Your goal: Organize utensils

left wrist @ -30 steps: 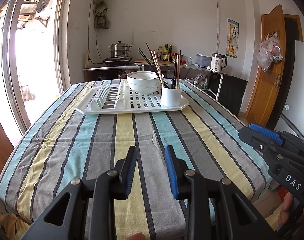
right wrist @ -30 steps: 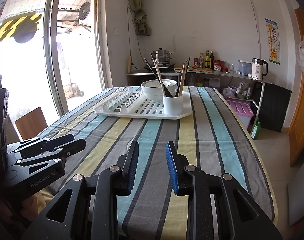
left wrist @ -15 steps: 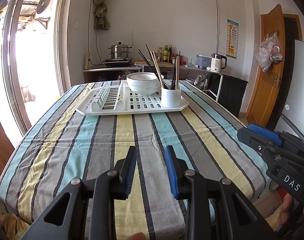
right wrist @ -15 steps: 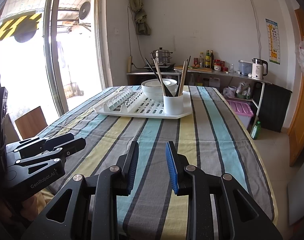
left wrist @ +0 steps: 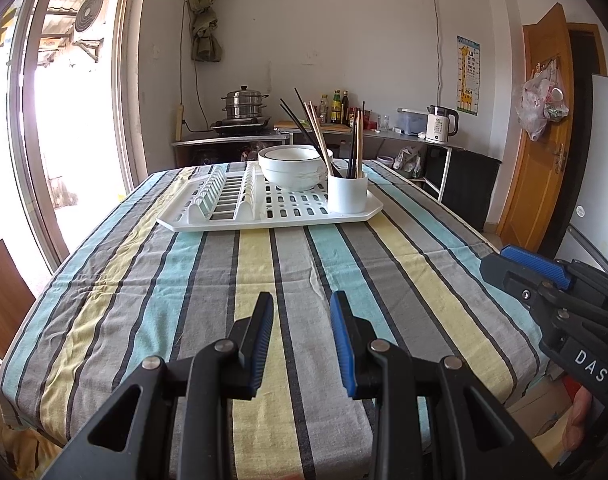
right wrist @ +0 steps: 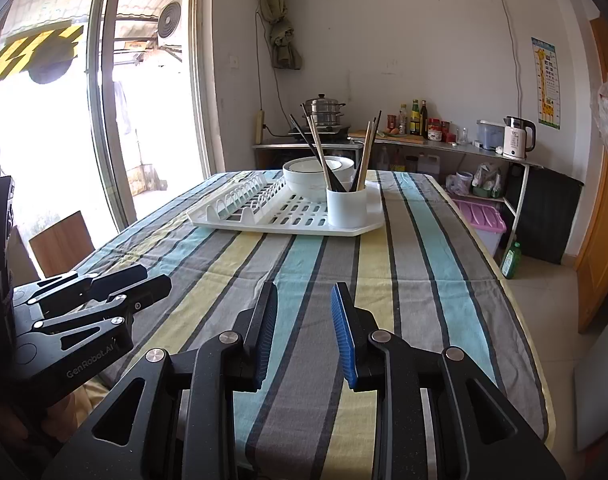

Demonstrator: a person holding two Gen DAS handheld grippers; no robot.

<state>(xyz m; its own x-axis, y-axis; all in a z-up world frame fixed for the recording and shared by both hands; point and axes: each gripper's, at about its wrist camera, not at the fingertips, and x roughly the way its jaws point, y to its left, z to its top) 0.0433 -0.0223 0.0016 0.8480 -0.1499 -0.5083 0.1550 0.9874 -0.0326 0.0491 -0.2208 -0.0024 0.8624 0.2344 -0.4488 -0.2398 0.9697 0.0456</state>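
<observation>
A white drying rack [left wrist: 264, 216] is set on the striped tablecloth [left wrist: 264, 280] toward the far end of the table; it is taken here as the reference landmark.

**Position of task items.** A white utensil cup [left wrist: 347, 194] is stood upright on the near right corner of the rack. Several chopsticks [left wrist: 316, 132], dark and light, are held in the cup; some are leaned toward the left over the bowls and some are stood nearly upright. Stacked white bowls [left wrist: 294, 166] are placed on the rack just behind and to the left of the cup. The slotted plate section on the left half of the rack is unoccupied. No loose utensils are seen on the cloth between the rack and the near table edge.

**Gripper state.** The left gripper [left wrist: 302, 334] is held over the near edge of the table, well apart from the rack, with its jaws parted to a moderate gap and nothing between the blue pads. The right gripper [right wrist: 304, 330] is held likewise, to the right of the left one, with a moderate gap and nothing grasped. Neither is in contact with any item.

**Progress.** Every visible chopstick is already in the cup, yet they are splayed and mixed by colour. It is judged that either the work is essentially complete or it is not yet begun and the chopsticks remain to be sorted or straightened; which applies cannot be determined from these views.
</observation>
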